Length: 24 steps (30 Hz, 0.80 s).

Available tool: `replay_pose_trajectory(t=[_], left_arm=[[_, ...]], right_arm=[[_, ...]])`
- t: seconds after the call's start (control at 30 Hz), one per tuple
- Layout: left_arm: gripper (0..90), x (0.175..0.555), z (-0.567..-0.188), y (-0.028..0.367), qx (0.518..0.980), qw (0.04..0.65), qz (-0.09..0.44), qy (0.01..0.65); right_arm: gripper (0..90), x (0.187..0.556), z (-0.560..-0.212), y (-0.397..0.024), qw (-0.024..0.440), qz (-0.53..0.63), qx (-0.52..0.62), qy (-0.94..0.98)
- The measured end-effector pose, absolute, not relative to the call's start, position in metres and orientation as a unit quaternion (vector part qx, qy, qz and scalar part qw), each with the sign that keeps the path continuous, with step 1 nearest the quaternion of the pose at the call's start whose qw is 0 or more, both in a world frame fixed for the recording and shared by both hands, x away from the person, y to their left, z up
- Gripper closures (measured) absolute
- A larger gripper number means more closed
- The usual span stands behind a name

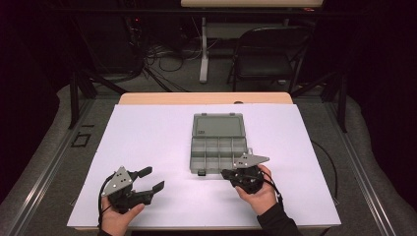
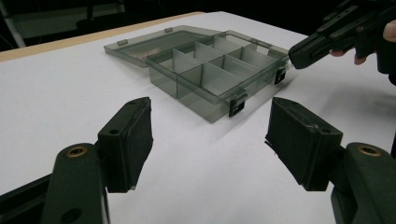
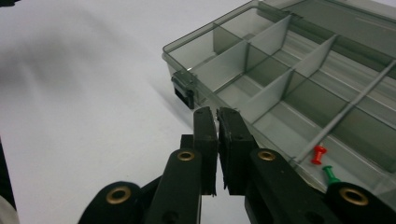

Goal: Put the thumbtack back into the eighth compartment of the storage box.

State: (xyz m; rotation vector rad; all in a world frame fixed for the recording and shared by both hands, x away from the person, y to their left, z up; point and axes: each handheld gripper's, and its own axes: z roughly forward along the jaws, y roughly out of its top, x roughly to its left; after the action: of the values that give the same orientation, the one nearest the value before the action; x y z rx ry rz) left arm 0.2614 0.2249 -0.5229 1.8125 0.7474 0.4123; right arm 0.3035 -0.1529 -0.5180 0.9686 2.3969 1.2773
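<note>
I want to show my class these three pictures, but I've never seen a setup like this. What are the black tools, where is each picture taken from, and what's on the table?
A person holds a two-jaw tool in each hand. The high view looks down on the white-covered table. The other two come from cameras riding on each tool. The left gripper is open and empty. The right gripper has its jaws nearly together, holding nothing, beside the box's front edge. On the table lies an open, smoky-grey transparent plastic organiser box with dividers. One compartment holds a red pushpin and a green pushpin.

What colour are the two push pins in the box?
One push pin is red, the other green; the right gripper view shows them best.
</note>
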Motion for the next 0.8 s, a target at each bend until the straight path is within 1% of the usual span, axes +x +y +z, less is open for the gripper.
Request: replay_pose_trajectory(t=[0.27,0.5,0.8], left_arm=[[30.9,0.262,-0.524,0.225,0.764,0.537,0.172,0.314],[30.9,0.263,-0.524,0.226,0.763,0.535,0.173,0.319],[30.9,0.264,-0.525,0.226,0.762,0.535,0.173,0.32]], right_arm=[[86.1,0.309,-0.51,-0.169,0.147,0.443,0.356,0.81],[86.1,0.316,-0.507,-0.176,0.172,0.435,0.368,0.804],[86.1,0.324,-0.51,-0.184,0.188,0.425,0.389,0.796]])
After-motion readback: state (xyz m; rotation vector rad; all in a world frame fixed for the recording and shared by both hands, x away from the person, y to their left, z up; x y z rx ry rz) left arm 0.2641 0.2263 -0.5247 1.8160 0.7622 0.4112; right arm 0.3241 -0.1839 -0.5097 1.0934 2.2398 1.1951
